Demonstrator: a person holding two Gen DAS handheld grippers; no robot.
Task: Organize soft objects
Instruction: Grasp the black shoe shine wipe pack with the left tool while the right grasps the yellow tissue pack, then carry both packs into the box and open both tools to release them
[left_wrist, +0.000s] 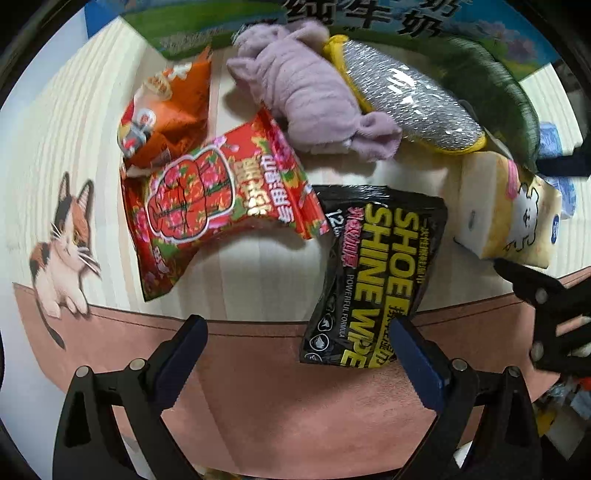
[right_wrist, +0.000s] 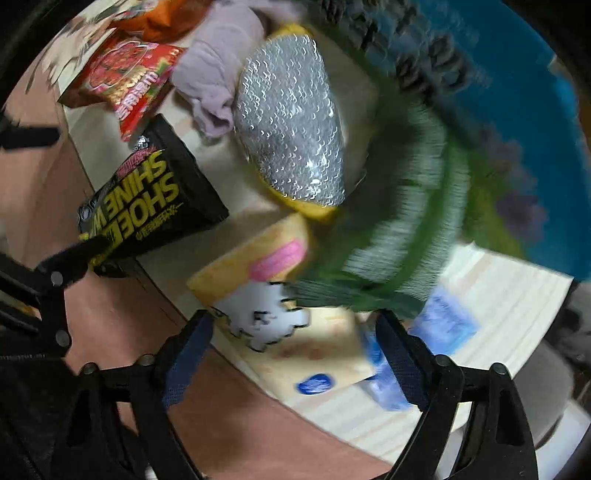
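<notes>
Nearest, the left gripper (left_wrist: 295, 354) stands open over the black wipes pack's (left_wrist: 373, 266) corner; the right gripper (right_wrist: 295, 350), open, straddles the yellow tissue pack (right_wrist: 258, 280). Beyond lie a red snack bag (left_wrist: 221, 199), purple cloth (left_wrist: 306, 99) and silver scrubber (left_wrist: 410, 99).

Soft packets, a cloth and scrubbers lie loose across the pale wooden tabletop.

In the left wrist view, an orange snack bag (left_wrist: 168, 107) sits crumpled at upper left, with a red flowered packet (left_wrist: 218, 199) overlapping its lower edge. A lilac cloth (left_wrist: 314, 107), bunched and wrinkled, lies at top centre, touching a silver scrubber with yellow edging (left_wrist: 410, 99) to its right. A dark green scrubbing pad (left_wrist: 498, 99) curves behind that. A black shoe-wipe pack (left_wrist: 373, 266) lies lower centre, tilted, and a yellow tissue pack (left_wrist: 513, 210) with a white cartoon animal sits at right.
</notes>
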